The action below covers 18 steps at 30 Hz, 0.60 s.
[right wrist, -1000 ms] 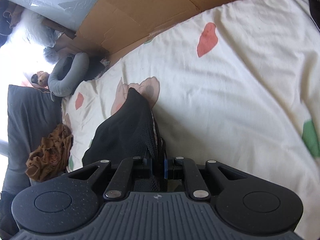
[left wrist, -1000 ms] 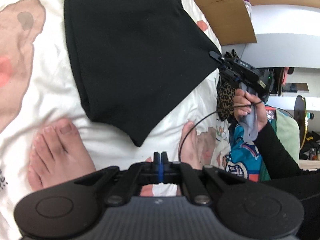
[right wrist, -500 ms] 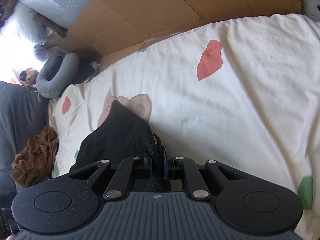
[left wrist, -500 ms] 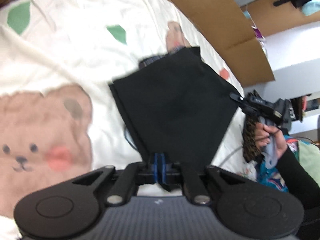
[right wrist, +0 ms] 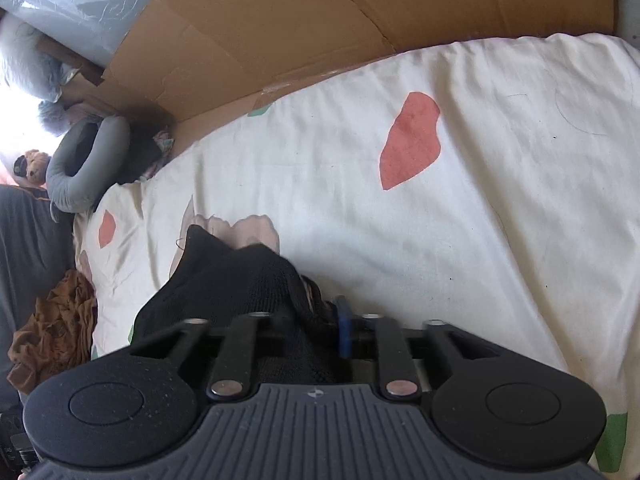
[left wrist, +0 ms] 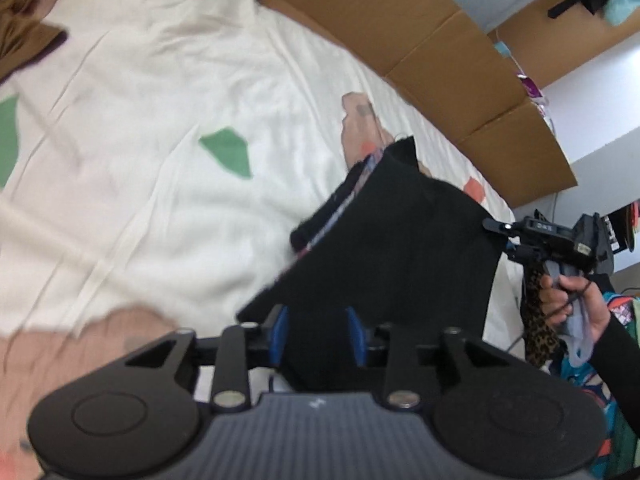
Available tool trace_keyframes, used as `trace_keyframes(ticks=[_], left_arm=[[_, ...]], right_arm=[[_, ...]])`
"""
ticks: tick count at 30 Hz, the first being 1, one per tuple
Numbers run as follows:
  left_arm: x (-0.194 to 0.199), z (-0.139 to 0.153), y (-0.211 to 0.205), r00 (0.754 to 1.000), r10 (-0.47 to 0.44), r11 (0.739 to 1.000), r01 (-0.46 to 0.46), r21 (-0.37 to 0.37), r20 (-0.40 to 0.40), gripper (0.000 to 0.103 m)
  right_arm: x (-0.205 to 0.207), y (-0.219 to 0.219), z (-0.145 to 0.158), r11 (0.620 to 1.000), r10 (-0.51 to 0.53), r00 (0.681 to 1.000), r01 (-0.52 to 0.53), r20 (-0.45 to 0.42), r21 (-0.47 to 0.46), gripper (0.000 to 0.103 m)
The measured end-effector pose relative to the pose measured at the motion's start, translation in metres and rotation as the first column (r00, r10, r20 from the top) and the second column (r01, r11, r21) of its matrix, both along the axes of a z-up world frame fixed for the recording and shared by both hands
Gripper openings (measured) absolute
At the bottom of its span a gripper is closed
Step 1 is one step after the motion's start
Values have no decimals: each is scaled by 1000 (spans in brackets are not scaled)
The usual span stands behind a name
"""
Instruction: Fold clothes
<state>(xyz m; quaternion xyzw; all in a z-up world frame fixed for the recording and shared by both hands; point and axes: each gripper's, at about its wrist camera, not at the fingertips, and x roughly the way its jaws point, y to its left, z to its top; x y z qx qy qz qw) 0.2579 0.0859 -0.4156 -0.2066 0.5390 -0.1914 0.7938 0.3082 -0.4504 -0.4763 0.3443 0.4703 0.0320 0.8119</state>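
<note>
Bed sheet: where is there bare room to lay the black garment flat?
The widest bare stretch of bed sheet runs from the black garment up to the cardboard, around the red patch. Toward the brown cloth and grey neck pillow it is crowded.

A folded black knit garment (left wrist: 384,252) lies on the cream patterned bedsheet (left wrist: 160,160), one corner pointing up the bed. A patterned inner layer shows along its left edge. Its near edges are bunched.
</note>
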Motion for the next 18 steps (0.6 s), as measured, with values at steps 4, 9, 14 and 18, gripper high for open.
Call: trace_keyframes(ticks=[4, 9, 14, 18], left_arm=[[13, 0, -11, 999, -22, 998, 20, 55, 37, 51], [23, -1, -18, 996, -59, 994, 52, 97, 71, 61], [29, -6, -23, 994, -76, 993, 68, 98, 81, 63], [35, -13, -27, 993, -94, 992, 88, 85, 75, 64]], right_arm=[[-4, -4, 1, 1000, -15, 1000, 15, 6, 16, 55], [-17, -10, -2, 998, -48, 999, 48, 2, 38, 55], [-43, -11, -10, 992, -75, 997, 76, -13, 98, 56], [-68, -7, -23, 981, -102, 994, 106, -33, 160, 56]])
